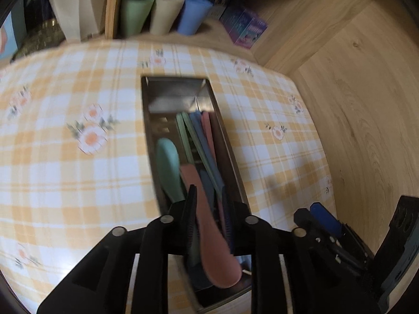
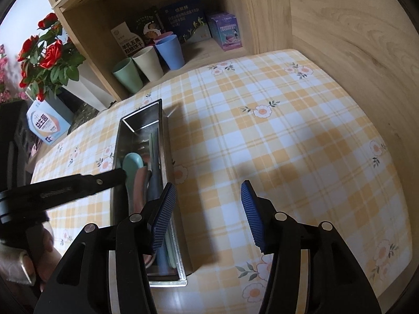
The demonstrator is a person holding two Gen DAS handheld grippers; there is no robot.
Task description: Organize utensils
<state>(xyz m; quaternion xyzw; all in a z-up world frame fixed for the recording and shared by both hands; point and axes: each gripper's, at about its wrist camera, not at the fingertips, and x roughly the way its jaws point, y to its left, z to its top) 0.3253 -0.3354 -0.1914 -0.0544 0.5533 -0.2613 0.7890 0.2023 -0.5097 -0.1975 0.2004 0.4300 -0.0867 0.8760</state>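
Observation:
A long metal tray lies on the yellow checked tablecloth. In it are a green spoon, a pink spoon and several green, blue and pink chopsticks. My left gripper hovers over the tray's near end. Its jaws stand slightly apart around the pink spoon's handle, with a gap on the right side. My right gripper is open and holds nothing, above the cloth just right of the tray. One of its blue pads shows at the lower right of the left wrist view.
Green, cream and blue cups stand in a wooden shelf behind the table, with boxes beside them. A white vase of red roses stands at the far left. A wooden wall borders the table's right side.

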